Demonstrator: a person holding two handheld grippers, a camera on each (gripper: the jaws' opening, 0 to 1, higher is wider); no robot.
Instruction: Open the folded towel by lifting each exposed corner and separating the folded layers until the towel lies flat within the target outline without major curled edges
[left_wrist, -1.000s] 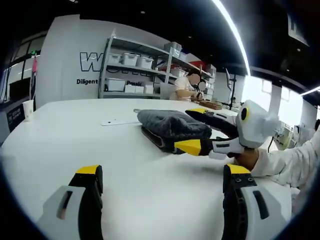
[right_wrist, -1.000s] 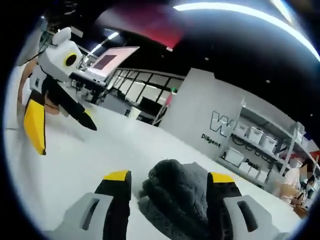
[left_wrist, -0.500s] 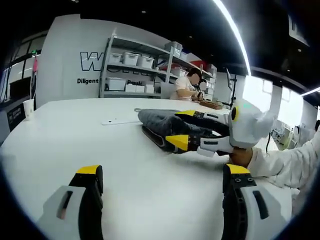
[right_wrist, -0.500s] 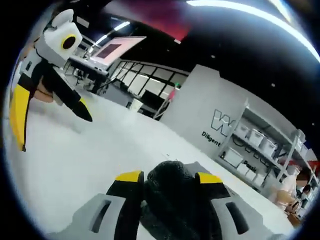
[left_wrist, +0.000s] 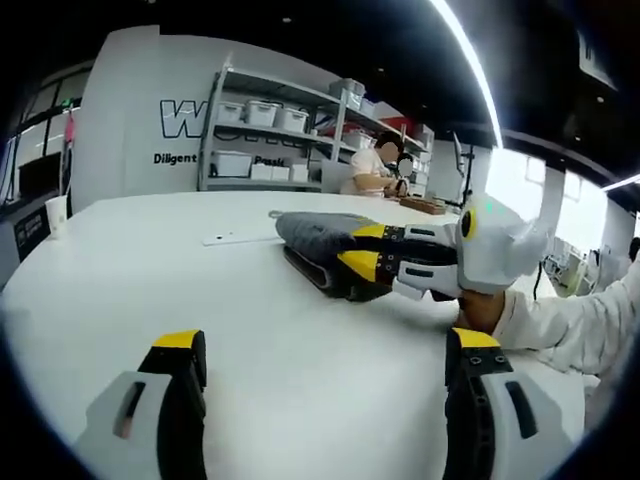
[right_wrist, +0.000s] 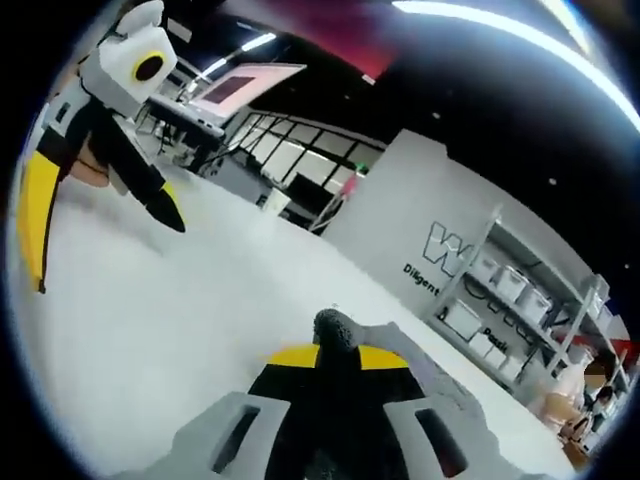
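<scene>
Since a second ago, right gripper (left_wrist: 362, 248) has pinched the soft, limp towel (left_wrist: 318, 233) corner (plush, light); left gripper (left_wrist: 325, 345) waits spread.

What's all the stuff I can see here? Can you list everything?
towel: one, dark grey, folded, on the table, a corner pinched in the right gripper
table: one, white, large
flat card: one, white, on the table behind the towel
cup: one, white, at the table's far edge
shelf: one, grey metal, holding pale bins, against the wall
person: one, seated beyond the table
right gripper: grey with yellow tips, shut on the towel
left gripper: same colours, open, over bare table
sleeve: white, behind the right gripper
</scene>
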